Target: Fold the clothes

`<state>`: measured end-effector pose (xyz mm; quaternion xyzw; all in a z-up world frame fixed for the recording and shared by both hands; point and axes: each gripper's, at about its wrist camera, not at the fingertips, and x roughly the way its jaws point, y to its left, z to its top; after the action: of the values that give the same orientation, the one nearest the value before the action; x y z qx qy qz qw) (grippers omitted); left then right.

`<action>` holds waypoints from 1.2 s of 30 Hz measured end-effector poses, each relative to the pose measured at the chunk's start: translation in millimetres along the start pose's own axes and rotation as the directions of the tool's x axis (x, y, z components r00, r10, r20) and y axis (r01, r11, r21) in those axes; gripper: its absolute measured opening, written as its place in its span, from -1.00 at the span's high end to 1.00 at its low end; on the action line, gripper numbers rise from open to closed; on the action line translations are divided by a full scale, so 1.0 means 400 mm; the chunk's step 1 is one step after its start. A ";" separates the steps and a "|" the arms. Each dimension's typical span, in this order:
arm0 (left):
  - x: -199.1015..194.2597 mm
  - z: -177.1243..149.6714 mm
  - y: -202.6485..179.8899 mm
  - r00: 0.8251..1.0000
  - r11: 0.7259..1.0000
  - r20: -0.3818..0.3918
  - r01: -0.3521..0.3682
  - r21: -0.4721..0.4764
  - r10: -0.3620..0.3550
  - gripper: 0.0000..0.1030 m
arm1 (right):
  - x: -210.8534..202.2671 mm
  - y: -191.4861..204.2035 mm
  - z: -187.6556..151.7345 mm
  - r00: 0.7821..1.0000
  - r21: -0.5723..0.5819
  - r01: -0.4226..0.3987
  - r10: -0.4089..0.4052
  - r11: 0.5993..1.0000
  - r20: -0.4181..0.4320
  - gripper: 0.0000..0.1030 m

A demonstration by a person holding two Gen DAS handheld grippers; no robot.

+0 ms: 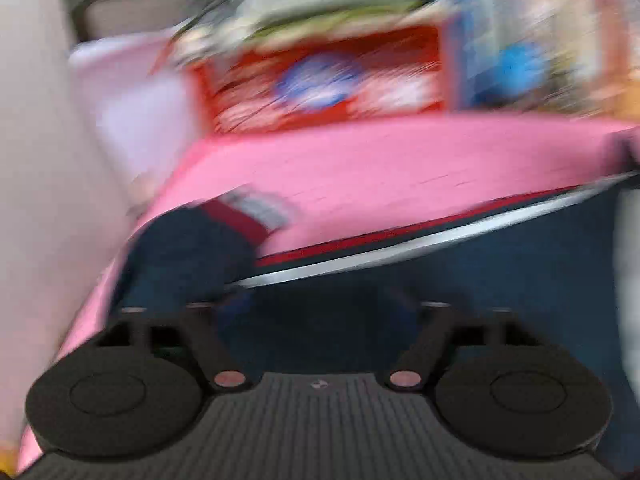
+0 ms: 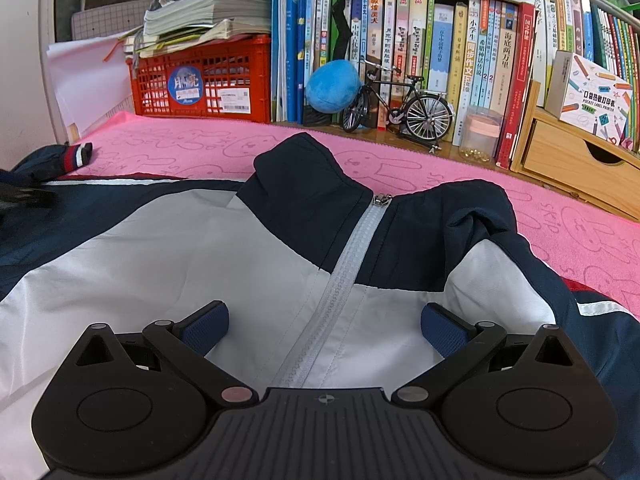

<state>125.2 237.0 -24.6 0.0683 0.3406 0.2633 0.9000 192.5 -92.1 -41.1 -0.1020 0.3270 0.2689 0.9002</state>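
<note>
Pink towel (image 2: 460, 160) covers the bench; the zipped jacket (image 2: 200, 248) lies front-up, collar away, directly under the open right tool (image 2: 324, 320). Left tool's (image 1: 320, 308) state is unclear.

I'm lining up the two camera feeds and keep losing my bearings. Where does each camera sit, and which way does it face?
Left wrist: on the left gripper, low over the jacket's navy sleeve, facing the red crate; badly blurred; only gripper parts show.
Right wrist: on the right gripper, above the jacket's zipped front, facing the bookshelf; its open fingers show.
Shared: jacket, pink towel, red crate.
</note>
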 end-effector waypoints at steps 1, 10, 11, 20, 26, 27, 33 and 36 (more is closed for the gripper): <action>0.000 0.001 0.024 0.994 0.994 0.020 -0.105 0.020 0.104 -0.03 | 0.000 0.000 0.000 1.000 0.000 0.000 0.000 1.000 0.000 -1.00; -0.118 -0.026 0.197 0.853 0.860 0.129 -0.510 0.006 0.505 -0.28 | 0.001 -0.001 0.000 1.000 0.003 -0.003 0.003 1.000 0.001 -1.00; -0.135 -0.030 0.198 0.860 0.867 0.130 -0.498 -0.005 0.494 -0.28 | 0.000 -0.001 0.000 1.000 0.003 -0.002 0.002 1.000 0.001 -1.00; -0.308 -0.051 0.152 0.936 0.958 0.207 -0.274 -0.081 0.285 -0.49 | -0.154 -0.075 -0.054 1.000 0.017 -0.011 0.011 1.000 -0.002 -1.00; -0.410 -0.039 -0.092 0.931 0.976 0.292 0.202 0.085 -0.218 -0.58 | -0.253 -0.348 -0.176 0.993 0.369 0.120 -0.117 0.921 -0.031 -1.00; -0.404 -0.038 -0.129 0.920 0.962 0.283 0.246 0.121 -0.271 -0.58 | -0.275 -0.403 -0.204 0.993 0.445 0.113 -0.117 0.889 -0.019 -0.98; -0.359 -0.076 -0.284 0.914 0.917 0.198 0.296 0.269 -0.353 -0.58 | -0.471 -0.639 -0.351 0.925 0.705 0.269 -0.380 0.656 0.000 -0.89; -0.347 -0.083 -0.304 0.927 0.913 0.151 0.292 0.284 -0.343 -0.58 | -0.547 -0.727 -0.428 0.841 0.773 0.363 -0.539 0.520 -0.032 -0.89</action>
<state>68.3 59.2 -6.5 0.1532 0.2870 0.0585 0.9438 121.0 -487.9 -29.3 0.2285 0.2722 -0.1268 0.9261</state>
